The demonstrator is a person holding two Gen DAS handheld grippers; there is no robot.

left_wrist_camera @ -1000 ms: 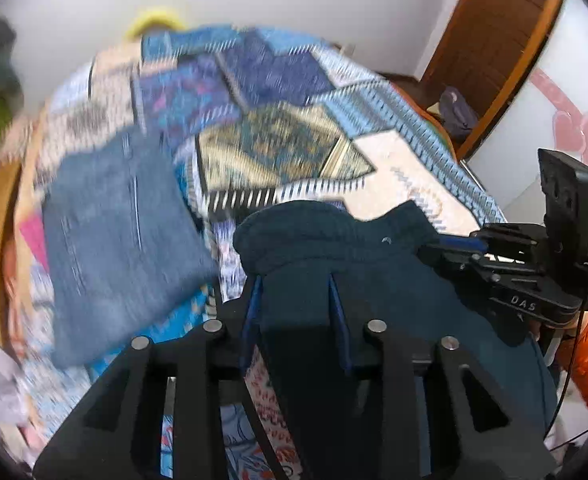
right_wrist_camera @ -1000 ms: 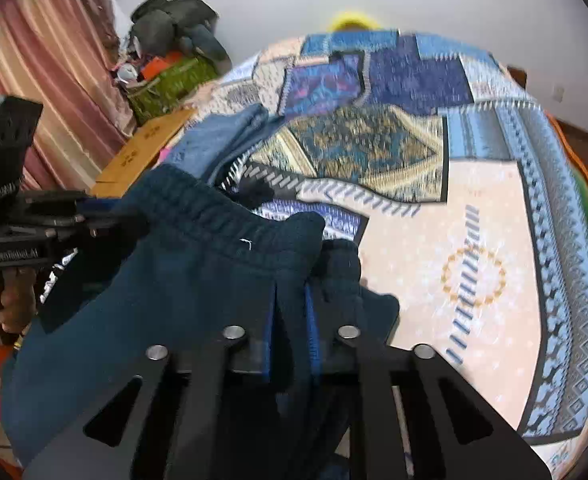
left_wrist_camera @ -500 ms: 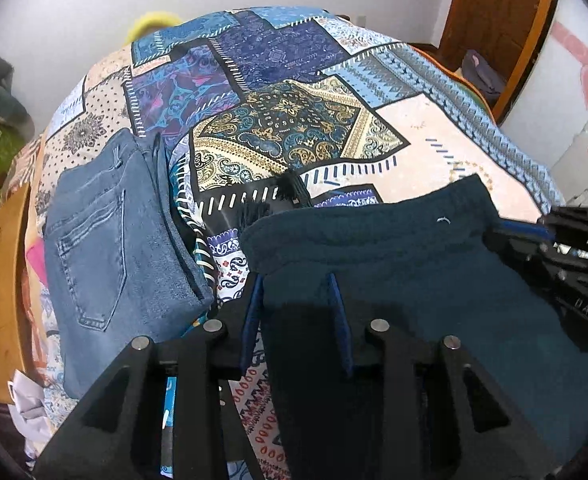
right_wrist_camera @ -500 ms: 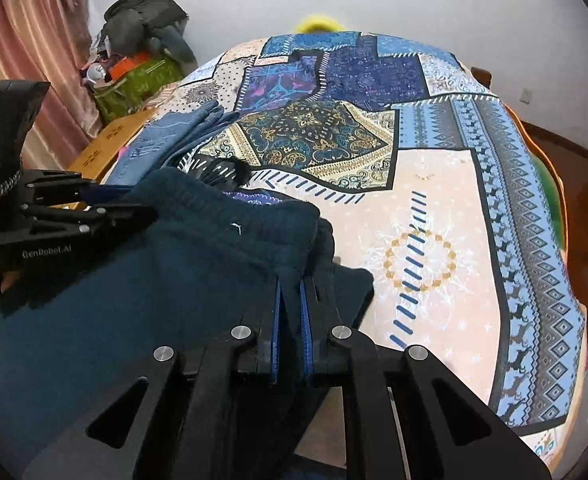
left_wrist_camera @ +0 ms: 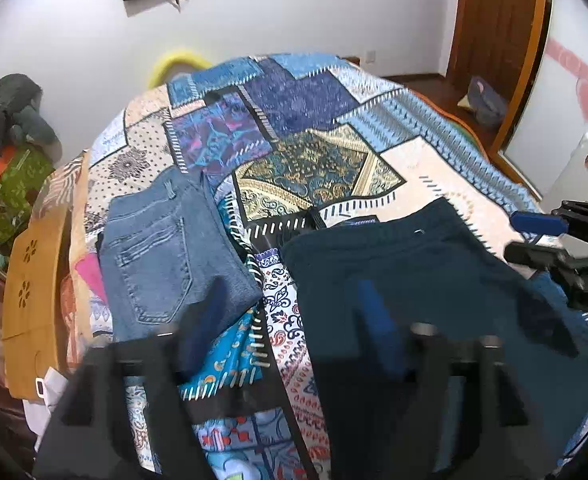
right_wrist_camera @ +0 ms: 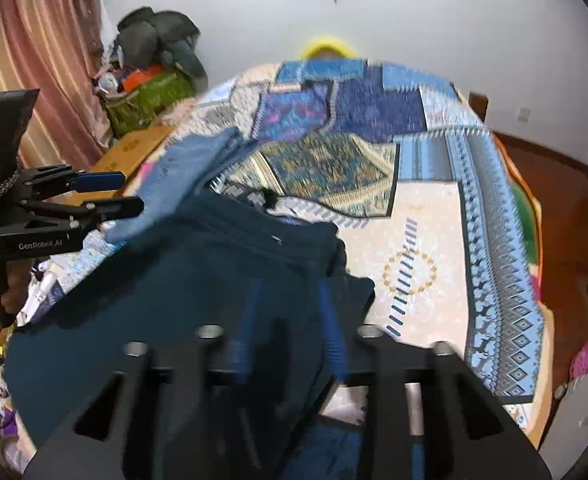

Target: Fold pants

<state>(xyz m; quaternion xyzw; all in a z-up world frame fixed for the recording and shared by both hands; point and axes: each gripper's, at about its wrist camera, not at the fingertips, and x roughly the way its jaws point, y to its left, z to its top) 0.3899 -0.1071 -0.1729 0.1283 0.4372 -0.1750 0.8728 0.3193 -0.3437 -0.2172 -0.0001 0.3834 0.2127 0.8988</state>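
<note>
Dark teal sweatpants point(left_wrist_camera: 422, 280) lie flat on the patterned bedspread point(left_wrist_camera: 294, 128), waistband away from me; they also show in the right wrist view point(right_wrist_camera: 198, 272). My left gripper point(left_wrist_camera: 294, 312) is open, its fingers spread wide just above the pants' left edge, holding nothing. My right gripper point(right_wrist_camera: 290, 312) is open over the pants' right side, fingers apart, cloth lying below them. Each gripper also shows in the other view, the right one point(left_wrist_camera: 534, 236) and the left one point(right_wrist_camera: 110, 192), both with jaws apart.
Folded blue jeans point(left_wrist_camera: 162, 248) lie left of the sweatpants. A wooden board point(left_wrist_camera: 34, 280) runs along the bed's left side. A green basket with clothes point(right_wrist_camera: 146, 96) stands by the curtain. A wooden door point(left_wrist_camera: 494, 40) is at the right.
Both grippers have opened and let go of the sweatpants' waistband. The pants now lie flat on the bed. Both grippers have drawn back a little.
</note>
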